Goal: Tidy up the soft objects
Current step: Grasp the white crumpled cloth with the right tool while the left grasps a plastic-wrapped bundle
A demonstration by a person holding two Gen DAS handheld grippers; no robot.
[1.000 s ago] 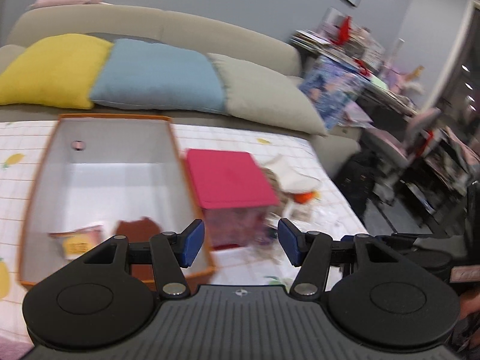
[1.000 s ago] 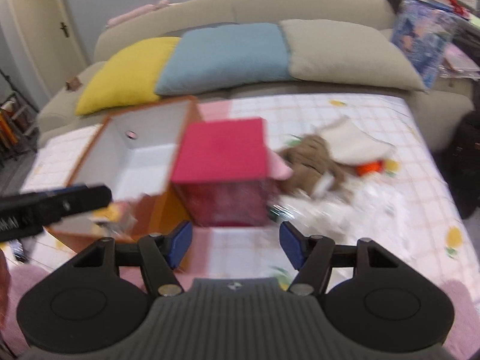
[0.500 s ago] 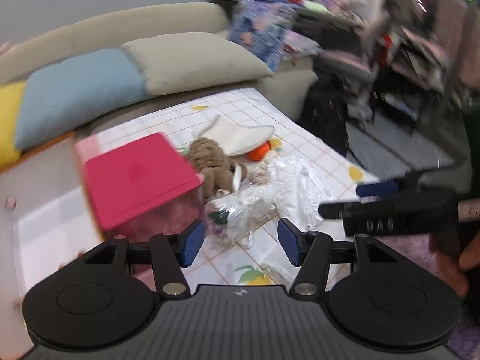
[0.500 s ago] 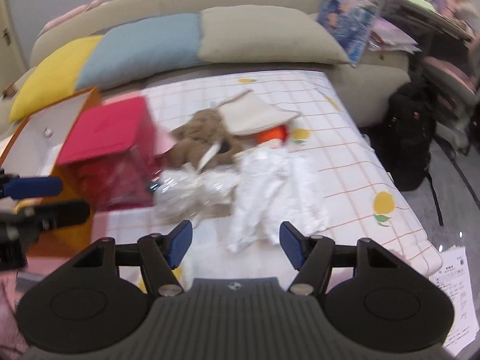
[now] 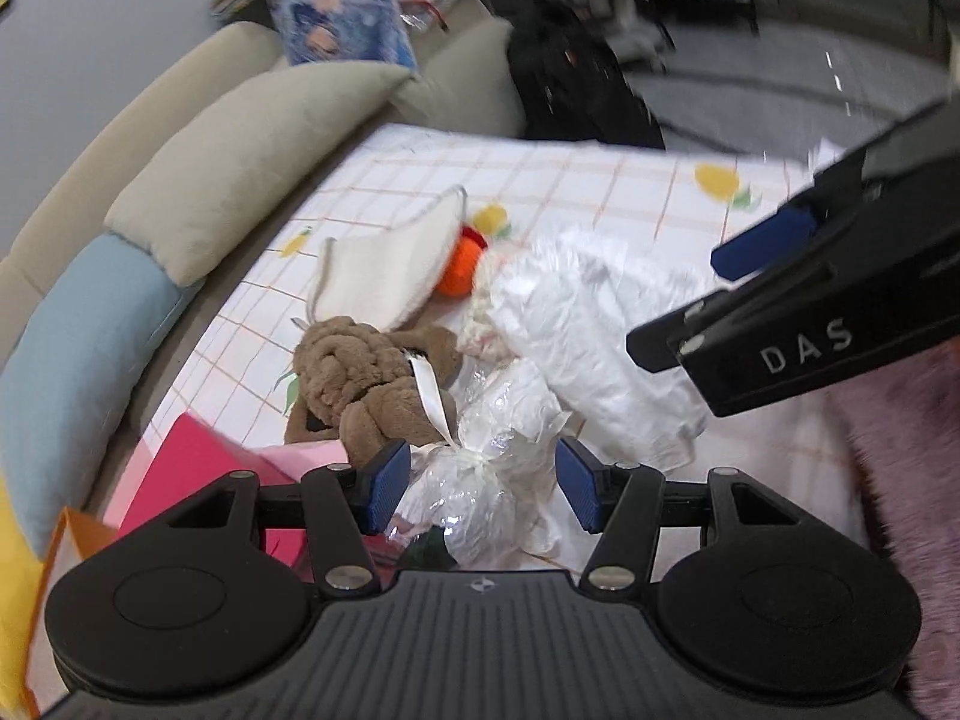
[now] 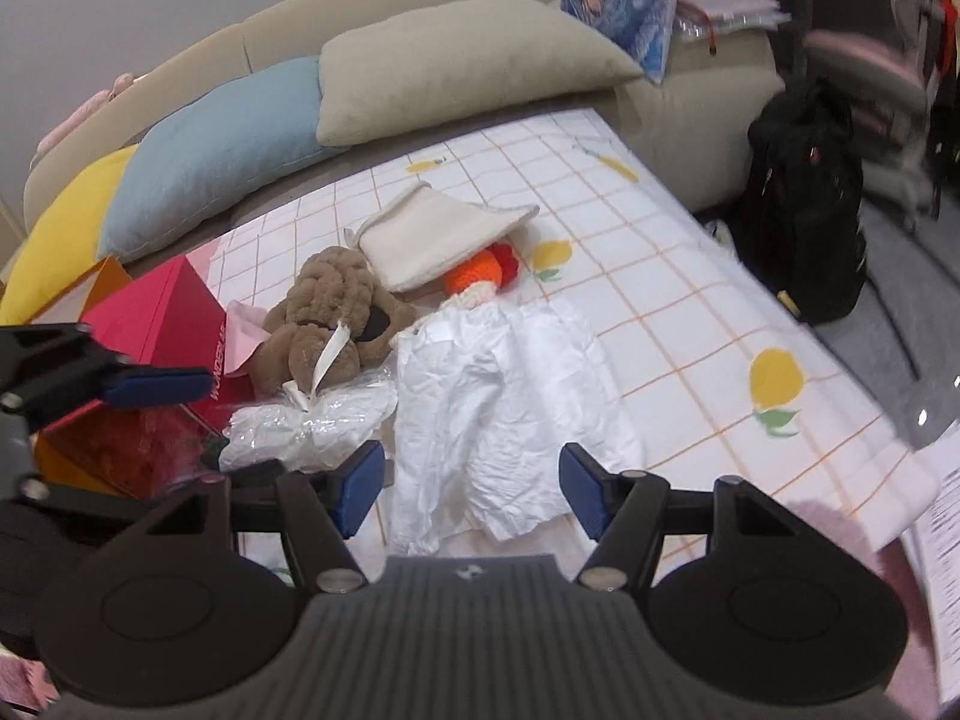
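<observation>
A brown plush toy (image 5: 372,378) (image 6: 336,318) lies on the checked cloth beside a cream pouch (image 5: 390,264) (image 6: 438,234), an orange knitted toy (image 5: 459,270) (image 6: 477,273), a crumpled white plastic sheet (image 5: 594,336) (image 6: 498,396) and a clear tied bag (image 5: 480,480) (image 6: 306,426). My left gripper (image 5: 483,489) is open, its jaws on either side of the clear bag. My right gripper (image 6: 471,486) is open and empty over the white sheet's near edge. It also shows at the right of the left wrist view (image 5: 762,240).
A pink-lidded box (image 6: 156,324) (image 5: 198,474) and an orange-rimmed box (image 6: 90,282) stand at the left. A sofa with yellow, blue (image 6: 210,156) and beige cushions (image 6: 456,66) runs behind. A black backpack (image 6: 804,198) stands on the floor at the right.
Both views swung right, from the boxes to the pile of soft things. My left gripper came down around the clear bag. My right gripper moved close to the white sheet.
</observation>
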